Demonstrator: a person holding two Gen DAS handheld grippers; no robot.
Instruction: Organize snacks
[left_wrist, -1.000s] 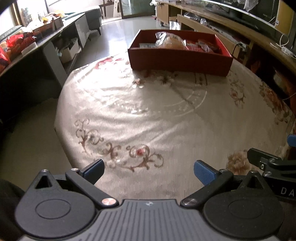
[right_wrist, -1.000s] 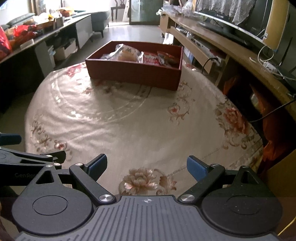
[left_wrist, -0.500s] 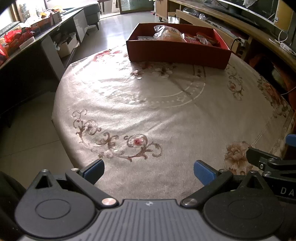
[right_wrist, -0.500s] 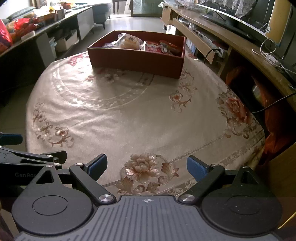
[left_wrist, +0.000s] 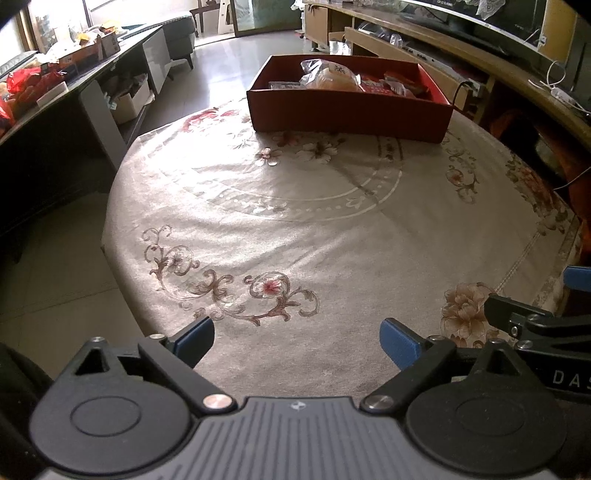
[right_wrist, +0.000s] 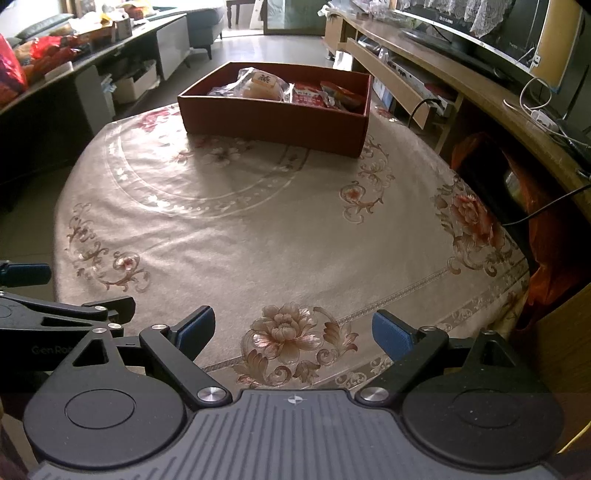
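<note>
A red open box (left_wrist: 347, 114) stands at the far side of the round table; it also shows in the right wrist view (right_wrist: 273, 122). Inside lie a bun in clear wrap (left_wrist: 332, 77) (right_wrist: 264, 86) and red snack packets (left_wrist: 391, 86) (right_wrist: 314, 96). My left gripper (left_wrist: 295, 338) is open and empty over the near table edge. My right gripper (right_wrist: 293, 330) is open and empty, also at the near edge, to the right of the left one. Both are far from the box.
The table wears a beige flowered cloth (left_wrist: 314, 229) (right_wrist: 258, 229). A dark counter with clutter (left_wrist: 55, 88) runs along the left. A wooden TV bench (right_wrist: 461, 77) runs along the right, with cables and an orange bag (right_wrist: 517, 206) beside the table.
Both grippers have drawn back and risen from the box, so more of the table's near edge shows. The jaws have stayed open.
</note>
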